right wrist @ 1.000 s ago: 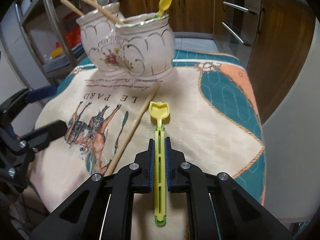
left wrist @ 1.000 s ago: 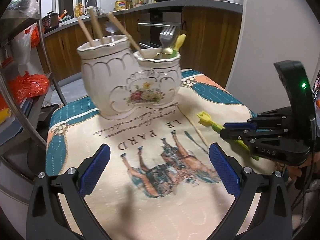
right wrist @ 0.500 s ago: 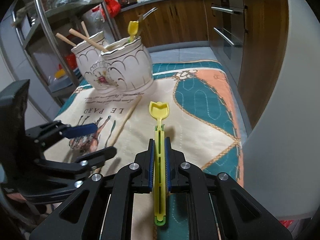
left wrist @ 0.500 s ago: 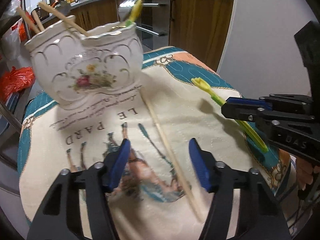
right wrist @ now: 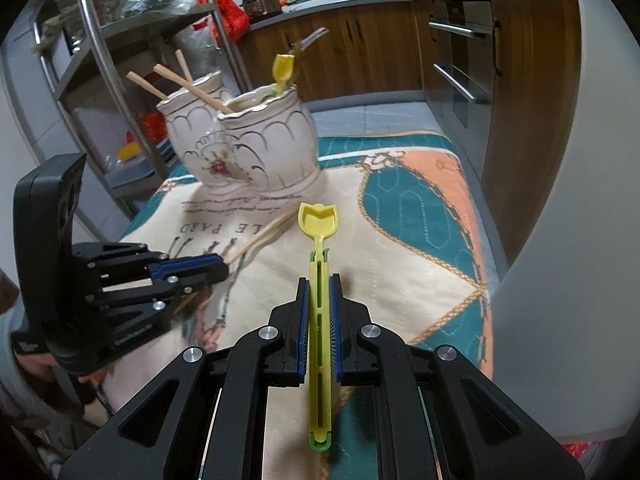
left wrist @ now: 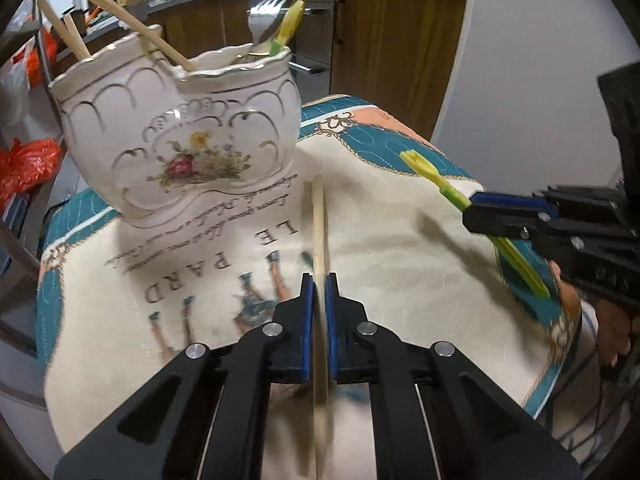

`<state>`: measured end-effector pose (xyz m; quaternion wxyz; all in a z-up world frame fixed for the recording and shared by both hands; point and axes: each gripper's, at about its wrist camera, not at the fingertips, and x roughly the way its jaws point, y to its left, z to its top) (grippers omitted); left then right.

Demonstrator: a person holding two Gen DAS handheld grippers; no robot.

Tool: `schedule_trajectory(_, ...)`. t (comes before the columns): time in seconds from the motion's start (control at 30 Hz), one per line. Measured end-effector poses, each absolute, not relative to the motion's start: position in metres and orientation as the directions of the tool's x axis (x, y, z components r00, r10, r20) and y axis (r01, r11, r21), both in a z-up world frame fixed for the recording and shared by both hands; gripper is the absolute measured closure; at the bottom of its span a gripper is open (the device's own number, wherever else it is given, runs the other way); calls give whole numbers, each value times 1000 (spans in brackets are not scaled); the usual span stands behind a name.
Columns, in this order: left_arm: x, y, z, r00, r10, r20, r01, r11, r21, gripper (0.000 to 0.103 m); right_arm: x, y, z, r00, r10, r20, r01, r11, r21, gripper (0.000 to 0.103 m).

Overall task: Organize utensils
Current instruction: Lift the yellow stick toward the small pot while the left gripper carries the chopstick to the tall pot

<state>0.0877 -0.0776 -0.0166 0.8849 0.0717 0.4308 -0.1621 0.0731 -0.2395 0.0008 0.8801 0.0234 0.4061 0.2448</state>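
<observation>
A white double ceramic holder (left wrist: 180, 148) stands at the back of the cloth-covered table; it also shows in the right wrist view (right wrist: 248, 148). It holds wooden chopsticks (left wrist: 136, 26), a fork (left wrist: 264, 16) and a yellow spoon (right wrist: 283, 70). My left gripper (left wrist: 319, 284) is shut on a wooden chopstick (left wrist: 319, 224) that points toward the holder. My right gripper (right wrist: 319, 286) is shut on a yellow-green plastic spoon (right wrist: 319, 224), held above the cloth to the right of the holder. That spoon also shows in the left wrist view (left wrist: 436, 182).
The patterned cloth (right wrist: 400, 216) covers the small table. A metal rack (right wrist: 120, 80) with bags stands at the left. Wooden kitchen cabinets (right wrist: 520, 80) and a white wall are at the right. The table edge runs close on the right.
My left gripper swung over the lone chopstick on the cloth and closed on it. My right gripper lifted the yellow spoon higher and back from the holder.
</observation>
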Motion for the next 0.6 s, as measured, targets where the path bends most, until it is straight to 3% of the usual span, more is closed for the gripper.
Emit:
schedule_trajectory(0.27,60,-29,15,637,-263,-725,360,933,-23,97,71,-220,13,561,476,-677,-443,864,240,92)
schedule_trajectory(0.6,24,23,87,790,-326,-520,368,930,-24,97,81,-198,69,643,538,-545,-506,833,225,92)
